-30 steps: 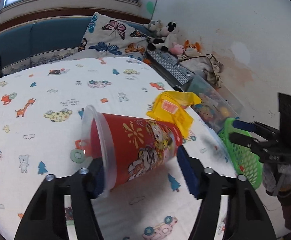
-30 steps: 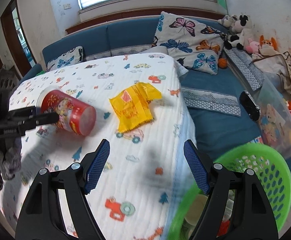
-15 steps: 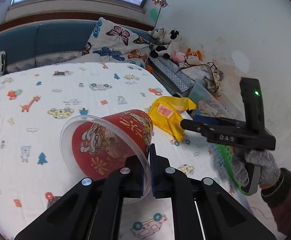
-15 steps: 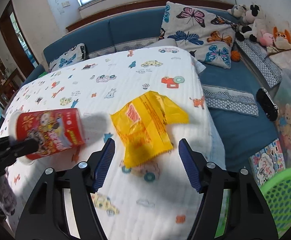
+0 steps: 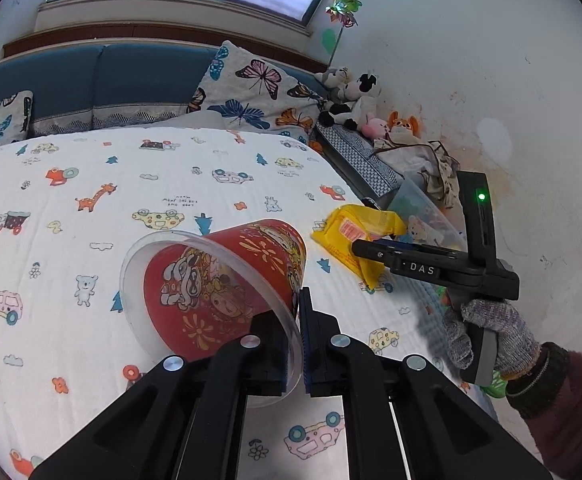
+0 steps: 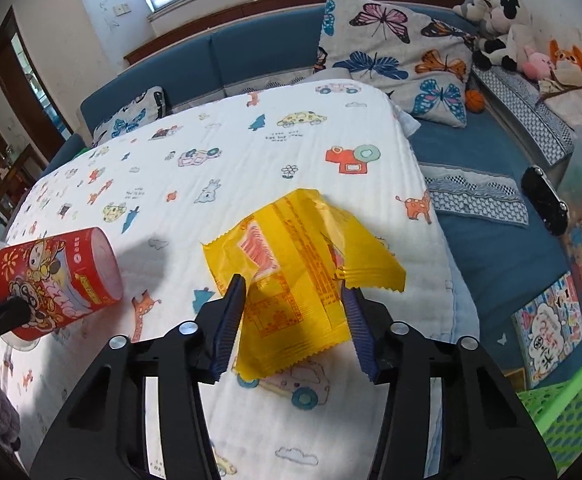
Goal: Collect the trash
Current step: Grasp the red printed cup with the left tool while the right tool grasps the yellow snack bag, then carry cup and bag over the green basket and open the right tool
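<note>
Red cup (image 5: 227, 280) in left gripper (image 5: 297, 344)

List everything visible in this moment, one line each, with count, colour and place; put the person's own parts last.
cup: 1, red with a clear rim, on its side on the blanket, rim pinched by the left tool
wrapper: 1, yellow, flat on the blanket near its edge, between the right tool's fingers
blanket: 1, white with cartoon prints, over the bed
basket: 1, green, beside the bed
butterfly pillows: 2, far end of the bed
plush toys: several, far corner
left tool: 1, black, shut on the cup
right tool: 1, black, jaws just closing around the wrapper, not yet pressing
gloved hand: 1, grey, holding the right tool
</note>
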{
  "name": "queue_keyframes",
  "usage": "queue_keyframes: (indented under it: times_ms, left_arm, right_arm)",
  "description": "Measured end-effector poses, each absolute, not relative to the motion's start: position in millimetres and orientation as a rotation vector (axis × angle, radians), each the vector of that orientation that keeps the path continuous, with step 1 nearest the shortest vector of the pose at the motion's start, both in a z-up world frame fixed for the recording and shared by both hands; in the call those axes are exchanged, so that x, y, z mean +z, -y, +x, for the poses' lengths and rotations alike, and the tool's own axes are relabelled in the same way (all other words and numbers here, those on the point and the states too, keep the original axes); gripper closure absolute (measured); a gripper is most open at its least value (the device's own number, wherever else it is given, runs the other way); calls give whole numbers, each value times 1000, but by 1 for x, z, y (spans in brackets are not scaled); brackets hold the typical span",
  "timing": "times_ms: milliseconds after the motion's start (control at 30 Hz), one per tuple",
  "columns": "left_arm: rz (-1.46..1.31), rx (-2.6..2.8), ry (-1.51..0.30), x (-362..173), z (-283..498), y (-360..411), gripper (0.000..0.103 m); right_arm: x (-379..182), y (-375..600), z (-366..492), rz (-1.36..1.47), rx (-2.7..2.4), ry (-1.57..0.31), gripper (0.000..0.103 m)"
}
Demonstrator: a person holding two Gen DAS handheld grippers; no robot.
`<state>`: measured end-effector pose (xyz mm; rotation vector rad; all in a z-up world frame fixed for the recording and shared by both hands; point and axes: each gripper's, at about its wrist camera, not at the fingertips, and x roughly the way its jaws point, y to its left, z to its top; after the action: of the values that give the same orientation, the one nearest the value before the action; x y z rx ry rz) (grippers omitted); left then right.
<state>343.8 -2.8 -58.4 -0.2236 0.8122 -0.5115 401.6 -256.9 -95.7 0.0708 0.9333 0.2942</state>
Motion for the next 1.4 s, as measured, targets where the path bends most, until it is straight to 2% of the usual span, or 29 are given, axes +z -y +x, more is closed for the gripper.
queue_keyframes:
  times_ms: [133,200,833,1400]
  left_arm:
    - [-220,-511,-806,-56,338,5,98]
    - [-220,-512,-805,-52,334,7,98]
    - [-184,-598,-732,-9,267,53,98]
    - [-139,-748,-735,-3,229,145,98]
  right_arm:
    - [-89,257,392,61,299,-913,57]
    - [-84,258,386,66,307,-908,65]
    - [-36,289,280,62,288,-832,65]
    - [-34,360,196,56,143,-820,65]
